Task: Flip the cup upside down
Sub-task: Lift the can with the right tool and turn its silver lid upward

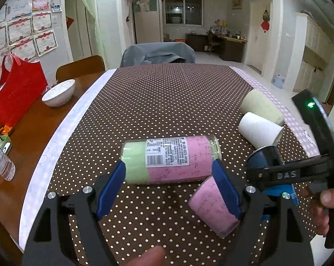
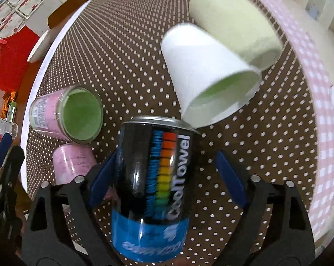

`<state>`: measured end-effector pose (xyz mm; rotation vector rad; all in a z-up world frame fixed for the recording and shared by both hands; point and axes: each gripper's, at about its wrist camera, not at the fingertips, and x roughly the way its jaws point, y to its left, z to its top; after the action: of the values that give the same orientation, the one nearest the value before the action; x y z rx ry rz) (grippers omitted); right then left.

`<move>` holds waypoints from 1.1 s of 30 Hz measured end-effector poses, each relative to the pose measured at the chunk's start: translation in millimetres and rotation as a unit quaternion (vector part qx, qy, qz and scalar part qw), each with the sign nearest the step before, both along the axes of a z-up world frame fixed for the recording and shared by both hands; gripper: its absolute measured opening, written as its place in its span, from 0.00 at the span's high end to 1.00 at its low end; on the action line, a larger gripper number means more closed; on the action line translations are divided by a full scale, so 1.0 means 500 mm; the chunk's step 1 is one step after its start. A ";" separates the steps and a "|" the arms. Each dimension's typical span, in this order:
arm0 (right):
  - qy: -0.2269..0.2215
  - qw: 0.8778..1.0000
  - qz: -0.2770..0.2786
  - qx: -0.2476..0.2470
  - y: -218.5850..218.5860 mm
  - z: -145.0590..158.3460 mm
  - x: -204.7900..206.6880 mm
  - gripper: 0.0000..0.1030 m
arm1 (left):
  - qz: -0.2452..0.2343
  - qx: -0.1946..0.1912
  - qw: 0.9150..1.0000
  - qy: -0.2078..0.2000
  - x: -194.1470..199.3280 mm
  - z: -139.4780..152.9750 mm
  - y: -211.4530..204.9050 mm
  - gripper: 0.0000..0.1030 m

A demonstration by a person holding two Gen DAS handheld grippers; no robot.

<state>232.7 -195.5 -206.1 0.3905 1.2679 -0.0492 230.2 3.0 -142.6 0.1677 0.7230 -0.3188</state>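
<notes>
Several cups lie on their sides on the dotted brown tablecloth (image 1: 158,102). A glass cup with pink and green lining (image 1: 171,158) lies crosswise just beyond my open left gripper (image 1: 170,186); it shows in the right wrist view (image 2: 67,115) too. A small pink cup (image 1: 213,208) lies against the left gripper's right finger (image 1: 226,190). A black and blue "Cool Towel" can (image 2: 153,186) lies between the jaws of my open right gripper (image 2: 167,179), touching the left pad only. A white cup (image 2: 206,75) and a pale green cup (image 2: 233,24) lie beyond it.
A white bowl (image 1: 59,93), a red bag (image 1: 16,90) and a plastic bottle (image 1: 0,159) sit on the bare wooden table at the left. A chair with a grey cover (image 1: 158,52) stands at the far edge. The pink checked cloth border (image 2: 317,110) runs along the right.
</notes>
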 end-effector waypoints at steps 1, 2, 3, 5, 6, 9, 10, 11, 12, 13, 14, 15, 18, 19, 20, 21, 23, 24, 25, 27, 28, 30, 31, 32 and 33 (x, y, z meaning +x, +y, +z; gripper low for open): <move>-0.002 1.000 0.007 -0.009 0.004 0.000 0.002 0.27 | 0.000 0.002 1.000 0.000 -0.002 0.000 0.000 0.23; -0.002 1.000 0.012 -0.013 0.006 -0.002 0.003 0.33 | 0.002 0.003 1.000 -0.001 -0.005 0.000 0.001 0.23; -0.006 1.000 0.015 -0.010 0.005 -0.003 0.003 0.33 | 0.005 0.005 1.000 -0.003 -0.008 0.001 0.001 0.23; -0.016 1.000 0.017 0.004 0.000 -0.009 -0.002 0.33 | 0.016 0.005 1.000 -0.008 -0.021 0.006 0.005 0.23; -0.021 1.000 0.021 0.005 0.001 -0.010 -0.008 0.34 | 0.021 0.004 1.000 -0.010 -0.026 0.009 0.006 0.23; -0.033 0.999 0.032 0.024 0.002 -0.012 -0.029 0.34 | 0.038 0.005 0.999 -0.019 -0.054 0.021 0.009 0.23; -0.039 0.998 0.035 0.029 0.001 -0.013 -0.038 0.34 | 0.040 0.007 0.999 -0.021 -0.059 0.024 0.009 0.23; -0.049 0.997 0.039 0.036 -0.002 -0.013 -0.050 0.34 | 0.044 0.008 0.999 -0.025 -0.072 0.030 0.007 0.23; -0.056 0.997 0.041 0.043 -0.006 -0.011 -0.059 0.34 | 0.047 0.008 0.998 -0.029 -0.081 0.033 0.007 0.23; -0.063 0.996 0.041 0.049 -0.012 -0.011 -0.070 0.34 | 0.050 0.010 0.998 -0.034 -0.093 0.039 0.004 0.23; -0.072 0.995 0.041 0.056 -0.016 -0.009 -0.079 0.34 | 0.052 0.011 0.998 -0.038 -0.101 0.043 0.002 0.23; -0.085 0.993 0.042 0.063 -0.026 0.009 -0.094 0.34 | 0.054 0.014 0.997 -0.043 -0.115 0.049 -0.003 0.23; -0.117 0.990 0.047 0.070 -0.038 0.038 -0.125 0.35 | 0.057 0.015 0.997 -0.056 -0.148 0.065 -0.015 0.23; -0.132 0.988 0.046 0.070 -0.044 0.047 -0.136 0.35 | 0.057 0.015 0.996 -0.060 -0.157 0.069 -0.018 0.23; -0.148 0.986 0.045 0.068 -0.050 0.057 -0.147 0.35 | 0.058 0.015 0.996 -0.063 -0.164 0.073 -0.019 0.23; -0.159 0.984 0.044 0.066 -0.047 0.066 -0.145 0.35 | 0.058 0.016 0.996 -0.067 -0.175 0.079 -0.024 0.23; -0.191 0.979 0.042 0.061 -0.051 0.080 -0.159 0.35 | 0.058 0.017 0.996 -0.073 -0.190 0.086 -0.028 0.23; -0.199 0.978 0.040 0.057 -0.049 0.082 -0.174 0.36 | 0.058 0.018 0.995 -0.074 -0.194 0.089 -0.029 0.23; -0.206 0.977 0.038 0.049 -0.045 0.080 -0.179 0.36 | 0.058 0.021 0.995 -0.077 -0.200 0.091 -0.030 0.23; -0.225 0.973 0.036 0.036 -0.046 0.086 -0.200 0.36 | 0.057 0.023 0.995 -0.083 -0.210 0.094 -0.032 0.23; -0.235 0.971 0.037 0.027 -0.047 0.088 -0.211 0.36 | 0.059 0.025 0.994 -0.084 -0.215 0.095 -0.032 0.23; -0.252 0.967 0.044 0.009 -0.032 0.103 -0.222 0.36 | 0.063 0.025 0.994 -0.085 -0.221 0.096 -0.029 0.23; -0.257 0.965 0.049 0.001 -0.026 0.110 -0.227 0.36 | 0.065 0.023 0.994 -0.085 -0.225 0.098 -0.026 0.23; -0.264 0.963 0.056 -0.014 -0.015 0.122 -0.233 0.36 | 0.066 0.022 0.994 -0.086 -0.229 0.100 -0.026 0.23; -0.271 0.960 0.061 -0.026 -0.007 0.132 -0.238 0.36 | 0.067 0.021 0.994 -0.088 -0.234 0.103 -0.023 0.23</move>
<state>113.7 -199.0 -140.1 0.2555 0.7444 0.1230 113.4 -8.6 -91.1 0.1831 0.5637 -0.1580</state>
